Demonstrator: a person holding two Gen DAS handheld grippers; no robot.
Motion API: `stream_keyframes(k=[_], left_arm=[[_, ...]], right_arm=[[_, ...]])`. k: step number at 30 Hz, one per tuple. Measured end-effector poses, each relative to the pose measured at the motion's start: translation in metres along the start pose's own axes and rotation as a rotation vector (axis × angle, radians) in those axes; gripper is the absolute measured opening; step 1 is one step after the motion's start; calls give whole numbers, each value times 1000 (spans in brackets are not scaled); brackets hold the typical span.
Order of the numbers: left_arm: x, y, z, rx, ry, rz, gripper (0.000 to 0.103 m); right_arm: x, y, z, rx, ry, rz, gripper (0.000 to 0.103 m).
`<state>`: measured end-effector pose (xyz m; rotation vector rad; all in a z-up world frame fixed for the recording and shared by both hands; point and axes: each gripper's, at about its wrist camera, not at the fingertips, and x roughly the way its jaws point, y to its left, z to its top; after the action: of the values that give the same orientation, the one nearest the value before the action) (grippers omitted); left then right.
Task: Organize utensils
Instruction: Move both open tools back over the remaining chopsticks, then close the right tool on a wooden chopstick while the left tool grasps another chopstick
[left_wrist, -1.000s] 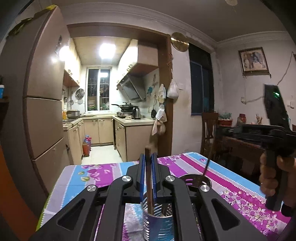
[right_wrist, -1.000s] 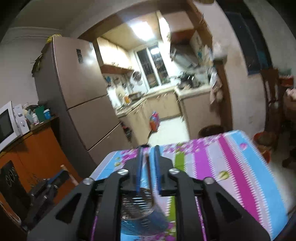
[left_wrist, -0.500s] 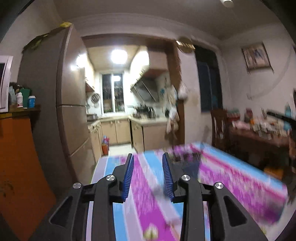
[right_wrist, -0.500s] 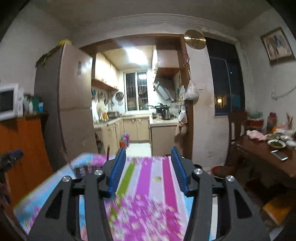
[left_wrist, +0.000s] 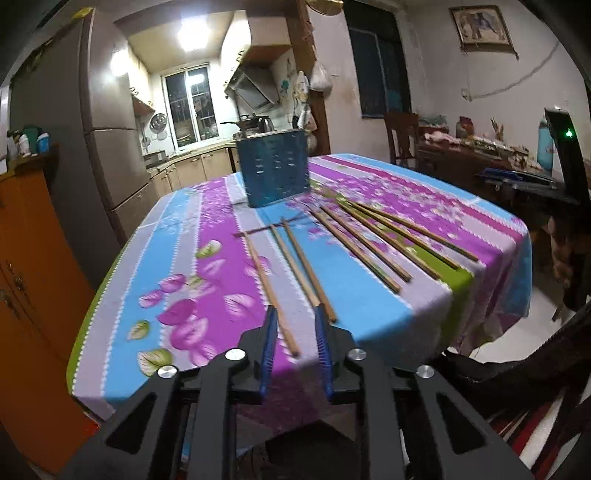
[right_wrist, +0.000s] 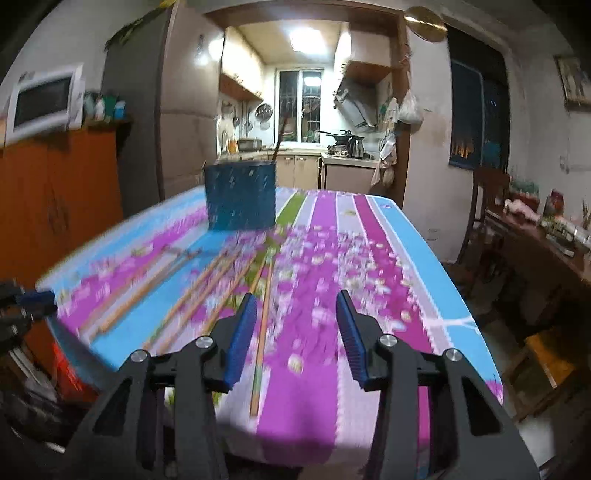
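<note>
- Kitchen doorway behind; table (left_wrist: 173, 258) under striped floral cloth
- blue perforated holder (left_wrist: 272, 170) upright at the far end of the table; right view shows one dark stick (right_wrist: 279, 138) poking out of it; rest of contents hidden
- wooden chopsticks (left_wrist: 354, 242) loose on the cloth in front of the holder, roughly parallel; three nearer left gripper (left_wrist: 295, 341), five further right
- left fingers slightly apart, just been closing; one chopstick end shows between them, pads not pressing it
- right gripper (right_wrist: 297, 325) fingers spread, just narrowed a little; one chopstick lies below the gap; nothing gripped; view motion-blurred
</note>
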<state>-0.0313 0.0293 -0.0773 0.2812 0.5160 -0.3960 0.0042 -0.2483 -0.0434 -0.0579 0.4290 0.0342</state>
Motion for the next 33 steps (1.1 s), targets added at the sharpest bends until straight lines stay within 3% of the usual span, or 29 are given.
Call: stream_keyframes(k=[5,18,24,29,33], left_arm=[[15,-19,0,10,24,22,18],[49,-37,-9,76,69,96,18],[54,-36,-14,51,66,98,18],[53,-40,-16,45,52,96,9],[53,-40,-17,32,48,96,9]], right_arm=[[-5,20,-18,-103,3,-36,43],[-1,30,-41,-131,28,-18,43],[1,38,-46,-141,29,-2,43],[3,47,-50,-153,42,38,22],[9,54,-54,-165,65,56,21]])
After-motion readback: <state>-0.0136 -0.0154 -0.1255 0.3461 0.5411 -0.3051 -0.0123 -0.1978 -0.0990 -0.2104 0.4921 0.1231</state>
